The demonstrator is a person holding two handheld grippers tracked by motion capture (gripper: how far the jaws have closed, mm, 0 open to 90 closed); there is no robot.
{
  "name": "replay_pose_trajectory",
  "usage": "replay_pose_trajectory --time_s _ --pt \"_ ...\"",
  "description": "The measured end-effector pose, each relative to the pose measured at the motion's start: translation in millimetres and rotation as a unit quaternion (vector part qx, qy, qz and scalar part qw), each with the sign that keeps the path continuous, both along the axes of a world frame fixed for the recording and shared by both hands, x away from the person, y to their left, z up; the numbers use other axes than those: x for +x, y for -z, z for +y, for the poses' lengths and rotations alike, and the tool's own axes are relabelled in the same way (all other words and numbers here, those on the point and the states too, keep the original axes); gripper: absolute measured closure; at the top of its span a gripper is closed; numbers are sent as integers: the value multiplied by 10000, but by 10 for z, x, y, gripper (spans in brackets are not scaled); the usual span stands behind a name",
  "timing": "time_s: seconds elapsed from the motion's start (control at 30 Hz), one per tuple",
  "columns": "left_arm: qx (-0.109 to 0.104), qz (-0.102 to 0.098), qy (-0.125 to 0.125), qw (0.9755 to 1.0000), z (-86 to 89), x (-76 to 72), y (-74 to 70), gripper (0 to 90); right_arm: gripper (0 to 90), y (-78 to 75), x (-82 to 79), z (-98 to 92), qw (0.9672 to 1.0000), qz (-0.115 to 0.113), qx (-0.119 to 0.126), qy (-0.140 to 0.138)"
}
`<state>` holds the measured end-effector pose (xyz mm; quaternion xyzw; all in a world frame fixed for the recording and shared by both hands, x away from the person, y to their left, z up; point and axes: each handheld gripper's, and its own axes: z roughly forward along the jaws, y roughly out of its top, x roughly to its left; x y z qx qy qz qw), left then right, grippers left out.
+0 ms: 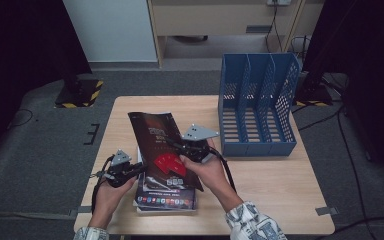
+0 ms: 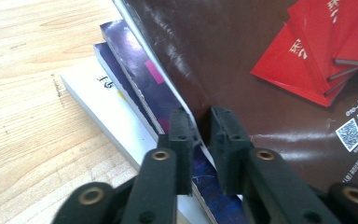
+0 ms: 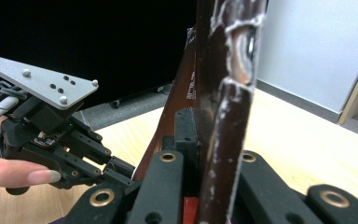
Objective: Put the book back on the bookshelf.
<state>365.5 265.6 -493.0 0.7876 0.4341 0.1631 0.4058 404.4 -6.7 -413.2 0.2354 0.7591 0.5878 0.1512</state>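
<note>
The step in hand looks like lifting the top magazine off the stack, probably to file it in the blue rack; going left to right, the left gripper [image 1: 139, 170] is clamped on the lower left edge of the dark brown magazine [image 1: 162, 145], its jaws closed on the cover just above the stack of magazines [image 1: 166, 200]; in the left gripper view the same grip [image 2: 203, 125] sits right on the glossy edge, with purple covers and a white one fanned out beneath; the right gripper [image 1: 178, 146] pinches the magazine's right edge, jaws together on it, the sheet standing on edge between them in the right gripper view [image 3: 216, 130]; the magazine is raised and tilted over the stack, near the table's [image 1: 265, 190] middle. Next, I judge, both hands must swing it rightward and upright toward the blue file rack [image 1: 257, 105]; the left must let go first. The cover is glossy, scuffed, with red booklets printed on it.
</note>
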Motion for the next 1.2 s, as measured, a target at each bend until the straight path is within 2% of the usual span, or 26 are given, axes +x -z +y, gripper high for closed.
replay_pose_trajectory --time_s 0.13,0.4,0.63,0.9,1.07,1.1,1.2 --pt "-12 5 34 10000 15 4 -12 833 868 4 4 -12 10000 0 20 5" --pt "12 -75 -10 10000 18 -5 -47 851 866 3 12 -36 10000 -4 43 21" --pt "-18 -339 -184 9993 59 -28 -115 864 855 -26 25 -65 10000 15 -13 6" --pt "25 -478 -242 9986 66 -46 -151 868 831 -74 29 -79 10000 -5 -91 -20" --pt "-6 -540 -305 9981 79 -54 -166 869 849 -73 37 -80 9999 -24 -107 1" --pt "-6 -540 -305 9981 79 -54 -166 869 852 -75 36 -80 9999 -39 -103 14" --pt "-15 -713 -440 9965 105 -70 -214 870 860 -80 41 -78 10000 -71 8 7"
